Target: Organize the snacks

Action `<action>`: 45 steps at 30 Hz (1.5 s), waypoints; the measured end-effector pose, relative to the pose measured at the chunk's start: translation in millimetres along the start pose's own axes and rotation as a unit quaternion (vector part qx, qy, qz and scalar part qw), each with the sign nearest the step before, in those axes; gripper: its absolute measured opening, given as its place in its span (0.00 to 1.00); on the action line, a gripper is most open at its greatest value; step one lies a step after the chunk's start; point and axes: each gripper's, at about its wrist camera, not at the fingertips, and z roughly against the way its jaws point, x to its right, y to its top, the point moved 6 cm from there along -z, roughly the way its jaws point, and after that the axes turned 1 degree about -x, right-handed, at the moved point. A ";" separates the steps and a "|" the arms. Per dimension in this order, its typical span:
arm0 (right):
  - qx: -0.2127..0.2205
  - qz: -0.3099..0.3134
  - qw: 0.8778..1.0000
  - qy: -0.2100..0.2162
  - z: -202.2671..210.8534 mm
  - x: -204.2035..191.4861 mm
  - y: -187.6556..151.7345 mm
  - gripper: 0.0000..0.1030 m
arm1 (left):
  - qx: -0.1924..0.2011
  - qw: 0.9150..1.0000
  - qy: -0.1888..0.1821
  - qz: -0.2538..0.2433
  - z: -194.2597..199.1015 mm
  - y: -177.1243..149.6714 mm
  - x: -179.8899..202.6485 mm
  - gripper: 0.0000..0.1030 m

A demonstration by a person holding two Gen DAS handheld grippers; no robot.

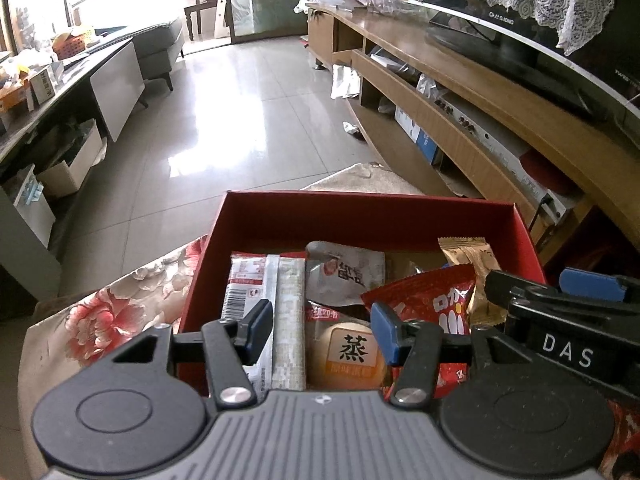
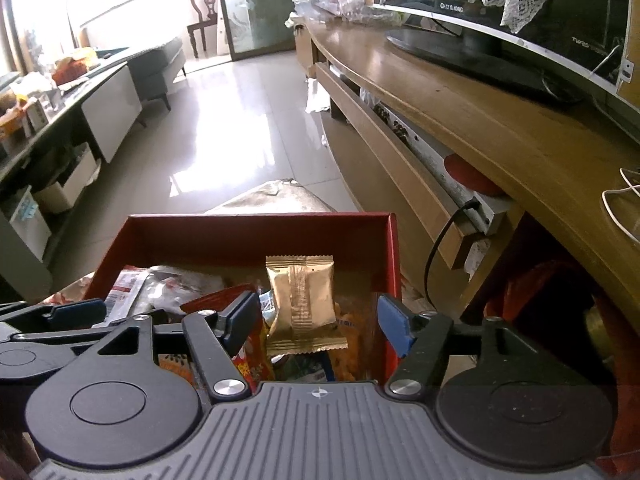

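Note:
A red box [image 1: 360, 204] holds several snack packets. In the left wrist view my left gripper [image 1: 322, 330] is open above the box, over a round bun packet [image 1: 348, 356] and a long white wafer bar [image 1: 286, 320]. A red snack bag [image 1: 436, 300] and a gold packet [image 1: 476, 268] lie at the right. In the right wrist view my right gripper [image 2: 318, 322] is open above the same box [image 2: 256, 226], with the gold packet [image 2: 302, 300] between its fingers, untouched. The right gripper also shows in the left wrist view [image 1: 560, 292].
The box rests on a floral cloth [image 1: 104, 312]. A wooden TV stand [image 1: 460, 92] with a television [image 1: 532, 28] runs along the right. A grey cabinet [image 1: 64, 120] and sofa stand at the left. Tiled floor [image 1: 248, 112] lies beyond the box.

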 end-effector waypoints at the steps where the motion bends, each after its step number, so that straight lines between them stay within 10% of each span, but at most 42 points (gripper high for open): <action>1: 0.001 0.000 1.000 0.000 0.6 -0.1 -0.3 0.71 | -0.001 1.000 -0.001 0.002 0.5 0.0 -0.6 0.56; 45: 0.013 0.006 1.000 0.001 75.6 -7.9 -69.6 0.80 | 0.005 1.000 -0.014 0.017 79.1 -82.6 -23.6 0.77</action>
